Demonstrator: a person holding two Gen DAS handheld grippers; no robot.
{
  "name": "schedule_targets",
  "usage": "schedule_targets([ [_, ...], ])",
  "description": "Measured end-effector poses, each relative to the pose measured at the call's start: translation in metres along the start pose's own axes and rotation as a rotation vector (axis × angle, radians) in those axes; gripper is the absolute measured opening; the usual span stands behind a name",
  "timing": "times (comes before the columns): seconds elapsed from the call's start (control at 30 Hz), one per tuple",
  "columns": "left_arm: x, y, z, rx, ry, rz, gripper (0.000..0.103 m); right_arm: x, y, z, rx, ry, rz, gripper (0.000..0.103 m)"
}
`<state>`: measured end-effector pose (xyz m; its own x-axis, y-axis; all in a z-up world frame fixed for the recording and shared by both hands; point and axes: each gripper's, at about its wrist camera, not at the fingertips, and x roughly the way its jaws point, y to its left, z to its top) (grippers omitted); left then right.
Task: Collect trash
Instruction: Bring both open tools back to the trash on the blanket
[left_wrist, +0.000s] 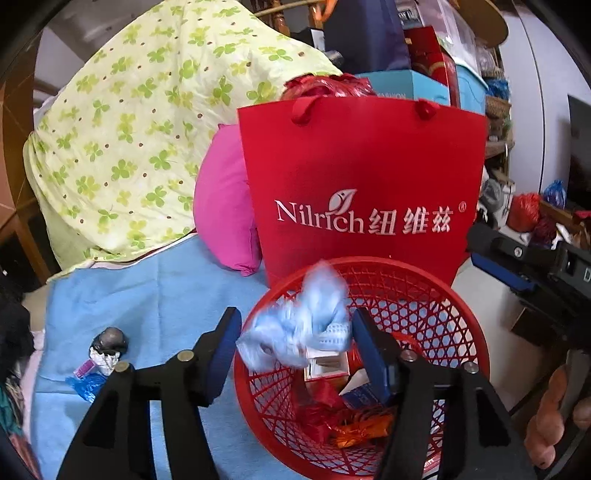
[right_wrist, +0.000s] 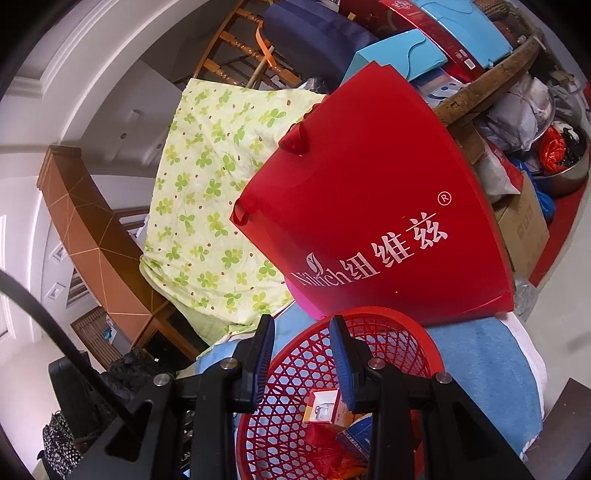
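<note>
The left gripper (left_wrist: 293, 349) hangs over the red basket (left_wrist: 443, 314), its jaws apart. A crumpled pale blue wrapper (left_wrist: 295, 328) (blurred) sits between them above the basket's rim, and neither pad presses on it. Inside the basket lie a small white box (left_wrist: 325, 363), red foil (left_wrist: 317, 398) and an orange wrapper (left_wrist: 364, 428). More trash (left_wrist: 99, 360) lies on the blue cloth (left_wrist: 147, 291) at about nine o'clock from the basket. A red paper bag (left_wrist: 364, 177) stands at twelve o'clock behind it. The right gripper (right_wrist: 301, 363) is clenched on the basket's rim (right_wrist: 295, 343), at its ten o'clock edge.
</note>
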<state>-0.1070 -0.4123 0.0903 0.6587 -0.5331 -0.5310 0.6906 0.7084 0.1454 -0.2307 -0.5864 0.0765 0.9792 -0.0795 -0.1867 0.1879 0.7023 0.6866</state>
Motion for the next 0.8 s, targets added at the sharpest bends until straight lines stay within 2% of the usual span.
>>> schedule_targets([
  [0.17, -0.002, 0.023, -0.005, -0.043, -0.018, -0.013, 0.066, 0.005, 0.006, -0.002, -0.017, 0.011, 0.001, 0.033],
  [0.37, -0.004, 0.064, -0.021, -0.069, -0.013, 0.043, 0.066, 0.016, 0.026, -0.009, -0.061, 0.028, 0.013, 0.033],
  [0.47, -0.007, 0.093, -0.040, -0.093, 0.009, 0.107, 0.066, 0.021, 0.040, -0.014, -0.092, 0.027, 0.034, 0.033],
  [0.7, -0.019, 0.185, -0.110, -0.200, 0.093, 0.311, 0.066, 0.034, 0.095, -0.038, -0.213, 0.013, 0.160, 0.034],
  [0.8, -0.027, 0.227, -0.141, -0.273, 0.138, 0.392, 0.066, 0.045, 0.122, -0.056, -0.274, 0.035, 0.206, 0.043],
])
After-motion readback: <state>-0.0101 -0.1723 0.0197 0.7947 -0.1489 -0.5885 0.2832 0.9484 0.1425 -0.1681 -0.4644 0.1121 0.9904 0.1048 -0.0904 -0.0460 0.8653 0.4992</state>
